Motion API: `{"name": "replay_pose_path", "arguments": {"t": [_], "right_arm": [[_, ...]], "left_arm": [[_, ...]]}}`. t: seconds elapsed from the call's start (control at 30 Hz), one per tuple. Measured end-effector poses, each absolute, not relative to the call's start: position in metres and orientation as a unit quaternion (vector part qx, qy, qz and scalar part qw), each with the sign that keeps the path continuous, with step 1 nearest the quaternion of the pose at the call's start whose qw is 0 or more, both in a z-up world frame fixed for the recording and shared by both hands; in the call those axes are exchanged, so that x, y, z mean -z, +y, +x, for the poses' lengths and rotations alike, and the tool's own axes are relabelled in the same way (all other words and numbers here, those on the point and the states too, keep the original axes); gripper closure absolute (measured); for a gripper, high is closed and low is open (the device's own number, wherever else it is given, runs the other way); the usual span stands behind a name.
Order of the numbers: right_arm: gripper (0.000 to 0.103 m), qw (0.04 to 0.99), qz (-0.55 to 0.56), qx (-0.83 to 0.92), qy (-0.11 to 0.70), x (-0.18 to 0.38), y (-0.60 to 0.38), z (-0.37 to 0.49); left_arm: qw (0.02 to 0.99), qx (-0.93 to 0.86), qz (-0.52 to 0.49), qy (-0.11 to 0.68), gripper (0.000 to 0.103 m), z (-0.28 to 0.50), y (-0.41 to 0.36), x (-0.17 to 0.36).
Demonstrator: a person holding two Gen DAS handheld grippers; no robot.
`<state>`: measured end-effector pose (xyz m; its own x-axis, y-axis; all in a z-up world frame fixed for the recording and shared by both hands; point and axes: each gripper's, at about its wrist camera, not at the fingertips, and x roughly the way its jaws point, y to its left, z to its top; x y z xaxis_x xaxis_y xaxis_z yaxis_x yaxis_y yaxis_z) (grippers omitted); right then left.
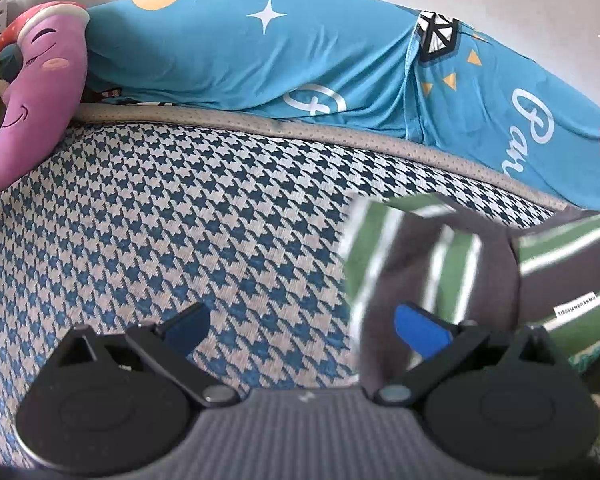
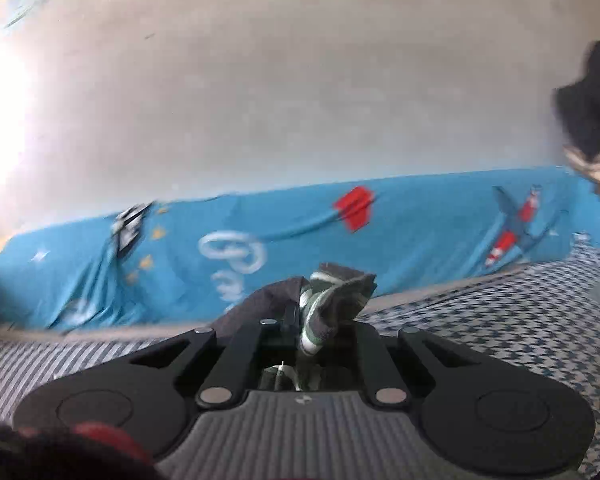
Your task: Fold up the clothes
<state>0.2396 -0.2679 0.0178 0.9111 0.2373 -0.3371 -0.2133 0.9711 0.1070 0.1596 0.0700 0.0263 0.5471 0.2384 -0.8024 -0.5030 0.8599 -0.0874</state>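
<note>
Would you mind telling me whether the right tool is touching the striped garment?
Touching. The right wrist view shows the right tool shut on a bunched fold of the striped garment, the cloth pinched between its fingers.

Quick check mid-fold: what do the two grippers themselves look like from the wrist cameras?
Both share one design: a grey ribbed body, round black side housings, black linkage arms on silver pivots. The left gripper has blue pads on its fingers. On the right gripper the pads are hidden by cloth.
</note>
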Motion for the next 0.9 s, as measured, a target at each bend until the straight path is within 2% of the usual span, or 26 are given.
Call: {"name": "replay_pose_path", "arguments": {"t": [0.2,0.37,0.63,0.9], "right_arm": [[0.076,0.970,0.097,-0.083,0.205,-0.015,-0.283,0.247],[0.075,0.963,0.101,-0.119,0.219,-0.014,-0.279,0.241],[0.075,0.915,0.083,-0.256,0.299,0.010,-0.242,0.229],[0.075,0.881,0.104,-0.290,0.359,0.038,-0.214,0.232]], "left_arm": [[0.864,-0.216,-0.155,0.428,0.000,0.158,0.073,-0.025],[0.865,-0.213,-0.150,0.430,0.000,0.159,0.070,-0.024],[0.859,-0.207,-0.131,0.449,0.000,0.163,0.064,-0.017],[0.859,-0.199,-0.115,0.458,0.000,0.162,0.060,-0.014]]}}
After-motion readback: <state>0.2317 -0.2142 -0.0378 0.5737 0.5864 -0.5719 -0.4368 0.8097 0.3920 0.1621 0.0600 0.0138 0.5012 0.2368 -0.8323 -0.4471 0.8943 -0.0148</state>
